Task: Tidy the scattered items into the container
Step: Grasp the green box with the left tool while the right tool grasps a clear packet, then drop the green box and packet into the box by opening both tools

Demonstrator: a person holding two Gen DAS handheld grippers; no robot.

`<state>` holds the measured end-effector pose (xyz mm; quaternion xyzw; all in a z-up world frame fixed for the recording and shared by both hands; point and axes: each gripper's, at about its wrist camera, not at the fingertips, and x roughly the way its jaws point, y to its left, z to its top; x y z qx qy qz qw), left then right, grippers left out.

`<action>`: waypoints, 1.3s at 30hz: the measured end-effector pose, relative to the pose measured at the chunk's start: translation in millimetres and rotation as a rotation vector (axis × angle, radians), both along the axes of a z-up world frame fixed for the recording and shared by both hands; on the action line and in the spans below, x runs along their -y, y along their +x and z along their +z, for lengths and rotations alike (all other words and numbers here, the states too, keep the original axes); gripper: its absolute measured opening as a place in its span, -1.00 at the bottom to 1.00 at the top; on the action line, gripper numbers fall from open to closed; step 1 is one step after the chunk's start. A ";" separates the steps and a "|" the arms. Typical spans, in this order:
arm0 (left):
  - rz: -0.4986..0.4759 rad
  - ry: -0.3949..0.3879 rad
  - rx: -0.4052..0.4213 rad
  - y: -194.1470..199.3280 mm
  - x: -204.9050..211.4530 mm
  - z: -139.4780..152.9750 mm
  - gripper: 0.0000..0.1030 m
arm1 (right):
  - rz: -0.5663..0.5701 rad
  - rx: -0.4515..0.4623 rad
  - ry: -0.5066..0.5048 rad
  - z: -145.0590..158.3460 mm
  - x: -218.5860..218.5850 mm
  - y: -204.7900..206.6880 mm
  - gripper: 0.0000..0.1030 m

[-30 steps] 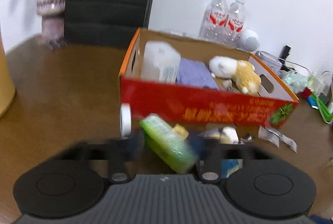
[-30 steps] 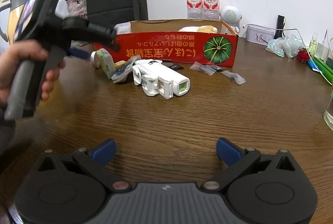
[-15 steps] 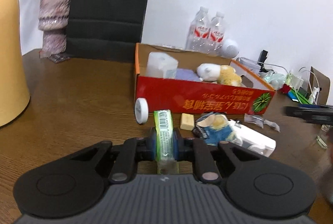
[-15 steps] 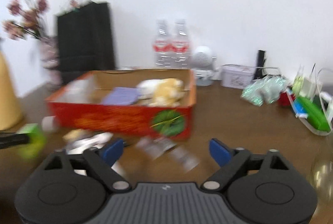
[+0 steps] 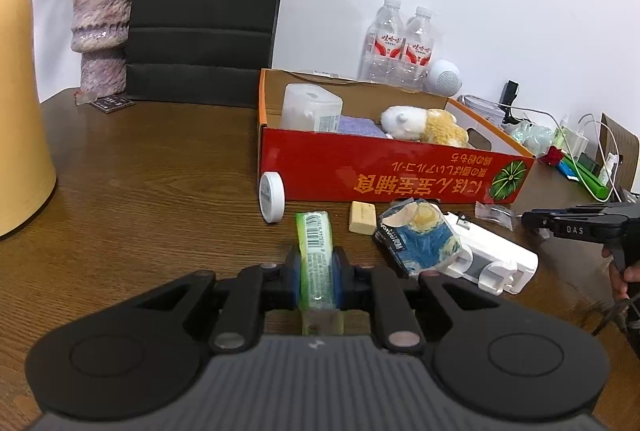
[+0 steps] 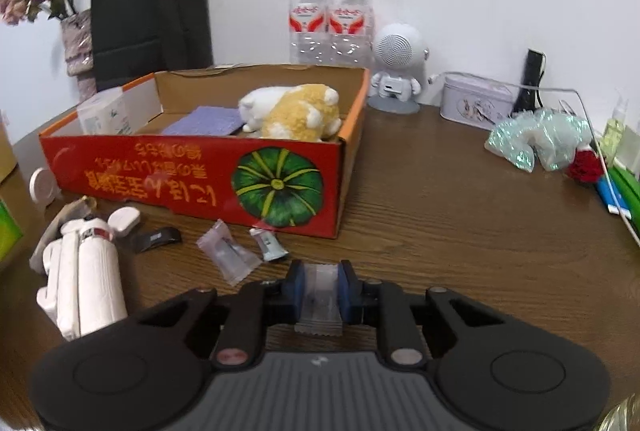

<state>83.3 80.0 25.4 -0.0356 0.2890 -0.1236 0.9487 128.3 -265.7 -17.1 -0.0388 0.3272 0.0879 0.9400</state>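
A red cardboard box [image 5: 400, 175] [image 6: 192, 183] stands on the wooden table and holds a plush toy [image 5: 424, 125] [image 6: 296, 111], a purple cloth [image 6: 204, 121] and a white plastic tub [image 5: 312, 107]. My left gripper [image 5: 316, 277] is shut on a green packet [image 5: 315, 255], in front of the box. My right gripper [image 6: 320, 289] is shut on a small clear sachet [image 6: 319, 301], low over the table near the box's right front corner. Loose in front of the box lie a white device [image 5: 492, 263] [image 6: 84, 279], a blue snack pack [image 5: 420, 239], a yellow block [image 5: 362, 217], a white lid [image 5: 271, 197] and clear sachets [image 6: 228, 251].
A black paper bag [image 5: 208, 11], a vase [image 5: 102, 31] and a yellow jug [image 5: 20, 103] stand left and behind. Two water bottles [image 6: 332, 27], a white speaker [image 6: 398, 63], a tin [image 6: 476, 103] and cables and clutter [image 6: 540, 139] crowd the back right.
My right gripper has swung toward the box's right corner, dropped low and closed on a clear sachet. My left gripper keeps its hold on the green packet, nearly still.
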 end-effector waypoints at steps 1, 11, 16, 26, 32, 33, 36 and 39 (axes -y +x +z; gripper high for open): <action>0.007 0.002 0.007 -1.1 0.5 0.1 -0.71 | 0.005 -0.004 -0.011 1.7 -2.4 -0.4 -0.74; 0.139 -0.024 0.202 -109.6 8.9 24.5 -0.71 | -0.081 0.283 0.081 71.8 -29.5 -134.6 -0.75; 0.023 -0.031 0.198 -171.9 37.3 21.3 -0.71 | -0.036 0.284 0.174 53.8 -59.9 -222.1 -0.75; -0.155 -0.067 0.193 -71.2 48.2 94.1 -0.71 | 0.033 0.332 0.175 92.9 -59.2 -188.4 -0.75; -0.158 -0.013 -0.087 134.9 52.9 141.2 -0.71 | 0.035 0.209 0.233 176.7 -31.7 -35.7 -0.74; -0.142 0.007 -0.132 164.9 56.0 141.7 -0.71 | 0.039 0.134 0.264 183.2 -27.4 -0.3 -0.74; -0.121 0.001 -0.296 246.4 58.5 127.3 -0.71 | 0.015 -0.082 0.313 180.1 -22.5 99.3 -0.74; -0.093 0.073 -0.417 300.7 63.7 96.2 -0.71 | 0.000 -0.245 0.274 151.0 -36.4 170.5 -0.74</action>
